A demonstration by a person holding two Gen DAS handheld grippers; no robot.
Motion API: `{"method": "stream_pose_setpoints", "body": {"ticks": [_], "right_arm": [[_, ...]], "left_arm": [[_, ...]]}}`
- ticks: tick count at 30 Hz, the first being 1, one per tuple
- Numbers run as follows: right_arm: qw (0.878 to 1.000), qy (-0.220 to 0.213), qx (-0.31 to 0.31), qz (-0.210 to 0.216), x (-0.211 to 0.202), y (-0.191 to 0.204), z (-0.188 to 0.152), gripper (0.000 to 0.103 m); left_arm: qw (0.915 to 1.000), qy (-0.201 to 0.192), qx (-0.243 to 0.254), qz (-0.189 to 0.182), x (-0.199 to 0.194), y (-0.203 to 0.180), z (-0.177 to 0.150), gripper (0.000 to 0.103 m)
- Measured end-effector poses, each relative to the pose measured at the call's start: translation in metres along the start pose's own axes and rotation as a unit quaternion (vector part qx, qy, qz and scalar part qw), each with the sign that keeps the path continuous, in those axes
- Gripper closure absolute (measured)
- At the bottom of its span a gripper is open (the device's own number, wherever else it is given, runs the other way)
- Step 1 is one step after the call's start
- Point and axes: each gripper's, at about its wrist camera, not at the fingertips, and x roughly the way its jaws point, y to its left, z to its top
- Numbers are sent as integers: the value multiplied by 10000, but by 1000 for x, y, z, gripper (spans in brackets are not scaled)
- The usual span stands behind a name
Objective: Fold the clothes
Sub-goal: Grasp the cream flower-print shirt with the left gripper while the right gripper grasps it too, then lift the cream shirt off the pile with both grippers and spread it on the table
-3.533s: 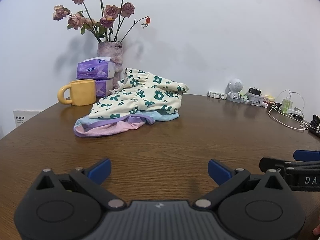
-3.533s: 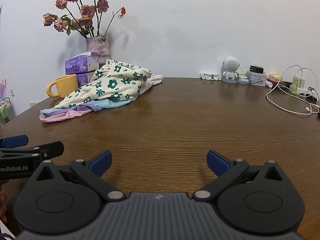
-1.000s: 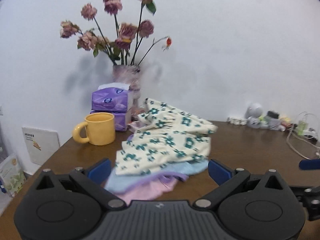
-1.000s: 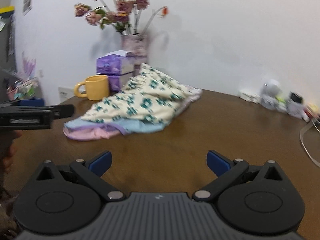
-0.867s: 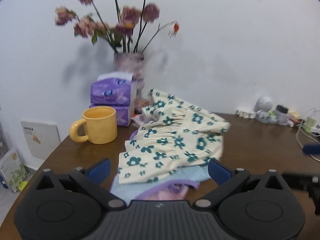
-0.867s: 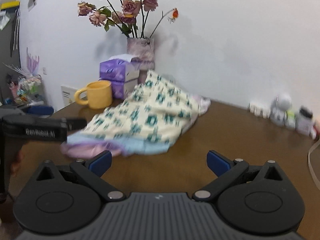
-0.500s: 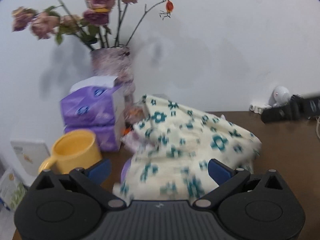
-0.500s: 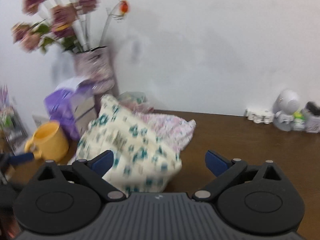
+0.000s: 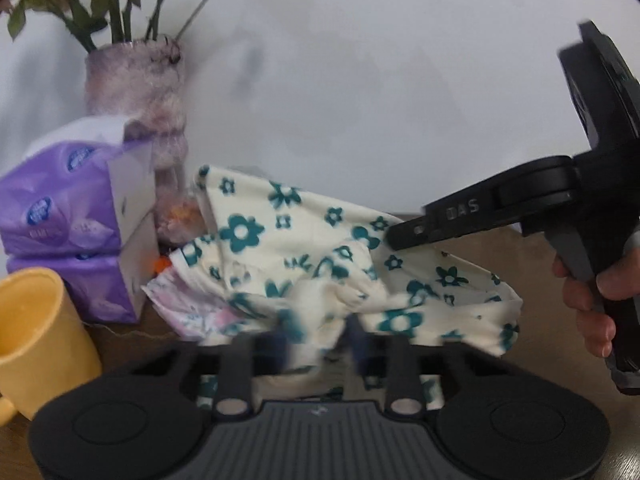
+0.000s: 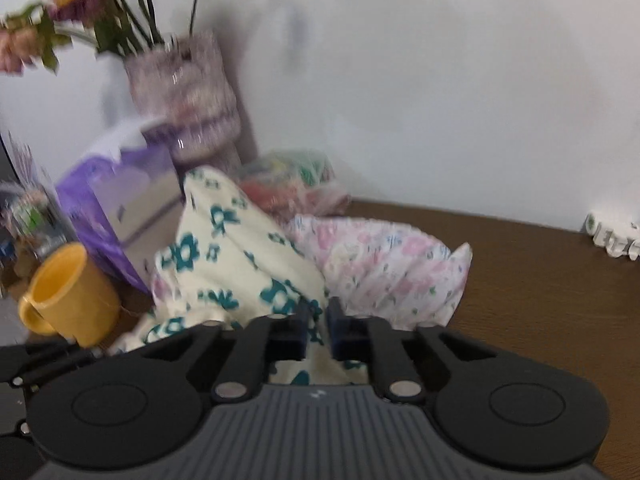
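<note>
Beside the floral garment (image 9: pixel 320 252) stand a yellow mug (image 9: pixel 36 340) and tissue boxes (image 9: pixel 76 216).

The cream cotton-like cloth printed with teal flowers (image 9: pixel 320 248) looked soft, matt and creased, bunched between the fingers of the matt black plastic left gripper (image 9: pixel 320 344), whose jaws were closing on it. The right gripper (image 10: pixel 317 326), of the same dull black plastic with a ribbed grey body and small shiny metal pins, pinched the same fabric. Beyond and right of it lay a thin white cloth with a pale pink floral print (image 10: pixel 384 260), crinkled and matt. The brown wooden table (image 10: pixel 540 280) showed fine grain and a low sheen. Left of both grippers stood a smooth, glossy yellow ceramic mug (image 9: pixel 36 340) and glossy purple plastic-wrapped tissue packs (image 9: pixel 72 216).
</note>
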Motion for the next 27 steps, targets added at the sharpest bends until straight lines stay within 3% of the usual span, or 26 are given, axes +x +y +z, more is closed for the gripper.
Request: {"method": "stream_pose_setpoints", "body": {"ticks": [2, 8, 13, 17, 21, 25, 27], "right_arm": [[9997, -209, 101, 34, -15, -7, 1, 100], [9970, -727, 277, 19, -106, -27, -10, 101], [9959, -899, 92, 0, -223, -41, -65, 101], [9987, -462, 157, -172, -279, -53, -147, 101], [9976, 77, 658, -212, -307, -69, -225, 102], [9928, 363, 1141, -50, -323, -74, -273, 101], [9895, 584, 1325, 45, -328, -76, -288, 95]], "left_arm": [[9997, -189, 176, 55, -13, -6, 1, 96], [9930, -830, 826, 152, -89, -35, 0, 97], [9814, -1157, 1527, 152, -175, -60, -32, 97], [9820, -679, 1765, -31, -219, -71, -88, 97], [9884, -63, 1498, -255, -236, -76, -134, 98], [9899, 420, 1282, -439, -247, -85, -170, 97], [9900, 587, 1207, -438, -248, -83, -174, 92]]}}
